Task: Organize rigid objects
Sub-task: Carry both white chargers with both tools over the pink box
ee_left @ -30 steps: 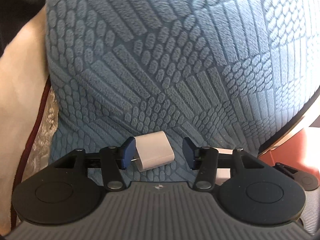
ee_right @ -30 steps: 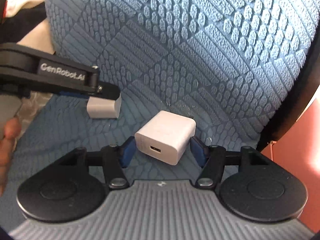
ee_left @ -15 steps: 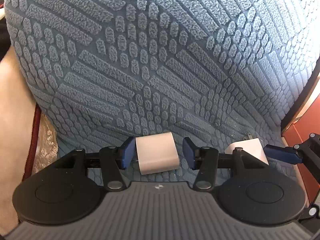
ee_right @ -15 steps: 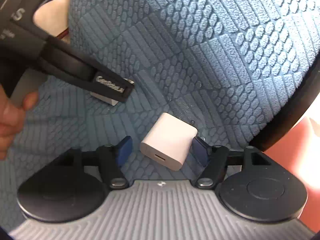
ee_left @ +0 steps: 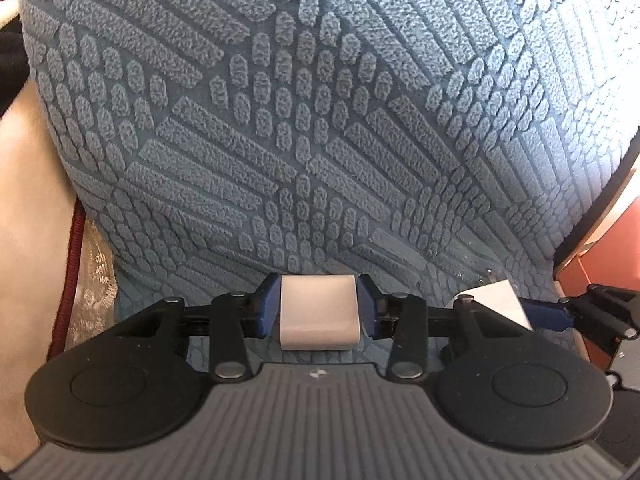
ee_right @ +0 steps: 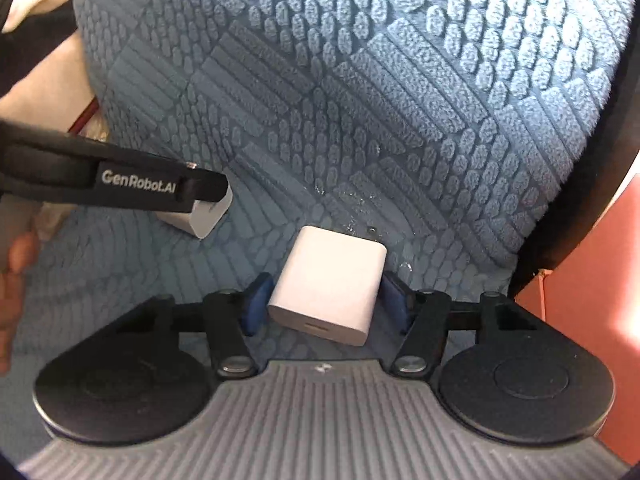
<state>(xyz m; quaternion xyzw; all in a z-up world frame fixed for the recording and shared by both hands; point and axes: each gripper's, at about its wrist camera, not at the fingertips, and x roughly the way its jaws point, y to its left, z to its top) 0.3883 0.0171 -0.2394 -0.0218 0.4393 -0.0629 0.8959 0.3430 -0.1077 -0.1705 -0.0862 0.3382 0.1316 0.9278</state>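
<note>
Left wrist view: left gripper [ee_left: 318,308] clenched on a small white rounded plastic charger block [ee_left: 317,312], both blue pads pressed flat to its sides. Block sits squarely between the pads, plain face toward the camera; no port or prongs visible from here. At the right edge, part of a second white plastic charger cube [ee_left: 494,302] shows behind the gripper's linkage, with a blue fingertip [ee_left: 544,312] of the right gripper touching its side.

Right wrist view: shows what the left view hides. The second charger cube [ee_right: 330,286] lies between the pads of the right gripper [ee_right: 323,304], turned at an angle, with its port slot facing the camera. The right pad touches a corner; the left pad sits just beside the cube, and contact there cannot be confirmed. Whether this grip is closed firmly cannot be told. The left gripper [ee_right: 210,200] enters from the left edge as a black bar lettered "GenRobot.AI", nearly level, with the small block [ee_right: 206,220] at its tip, near the cube but apart from it. Fingers of the person's hand [ee_right: 16,276] appear at the far left edge.

Surface: a blue fabric cushion [ee_left: 320,128] with raised, fuzzy oval and bar patterns; both chargers sit low on the seat fabric. Orange-red panel [ee_right: 580,280] at right. Cream cloth with a dark red cord edge [ee_left: 72,264] at left.
</note>
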